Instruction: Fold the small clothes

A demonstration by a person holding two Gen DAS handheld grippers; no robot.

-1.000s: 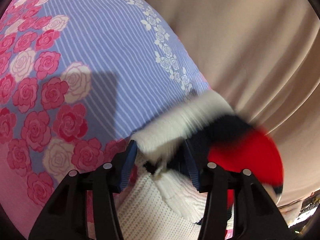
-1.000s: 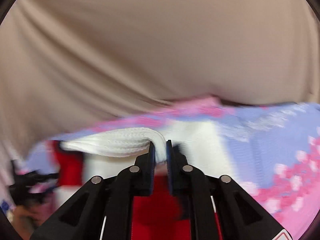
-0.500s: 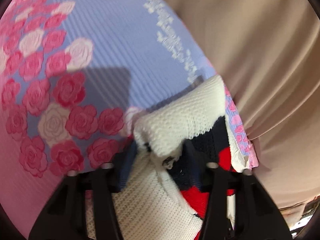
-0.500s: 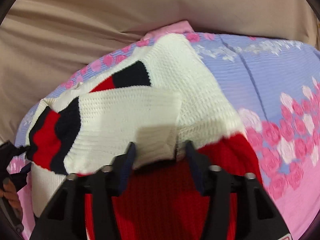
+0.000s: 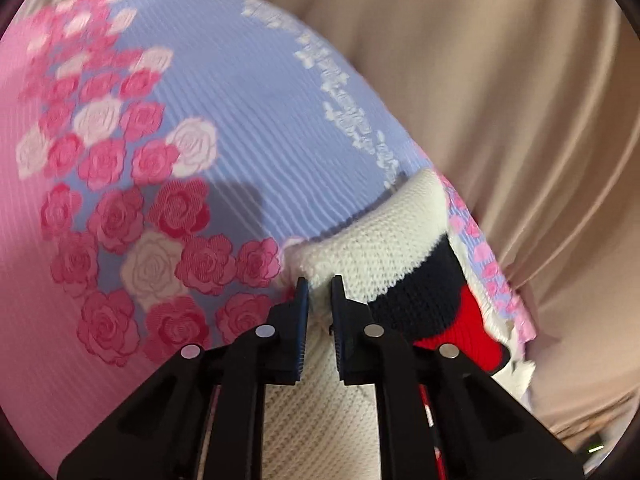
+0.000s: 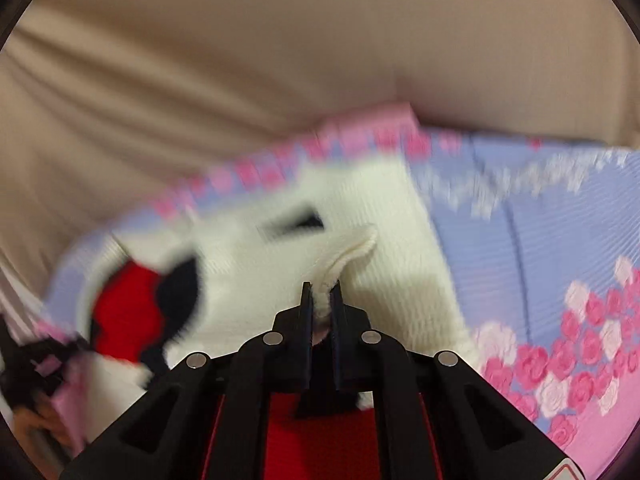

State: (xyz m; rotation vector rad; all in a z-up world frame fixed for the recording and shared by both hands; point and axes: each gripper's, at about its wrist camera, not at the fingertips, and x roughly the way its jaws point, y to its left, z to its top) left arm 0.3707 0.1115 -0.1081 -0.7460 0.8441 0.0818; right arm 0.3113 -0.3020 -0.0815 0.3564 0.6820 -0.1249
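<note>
Pinching white sweater (image 5: 372,248) fold, between fingers (image 6: 306,312)

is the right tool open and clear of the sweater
No, the right tool is shut on a fold of the white knit sweater.

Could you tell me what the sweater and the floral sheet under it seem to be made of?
Sweater: chunky knit yarn, likely wool or acrylic; loop rows show, matte. Floral sheet: thin woven fabric with fine raised ribs, printed roses; probably cotton or polyester.
</note>
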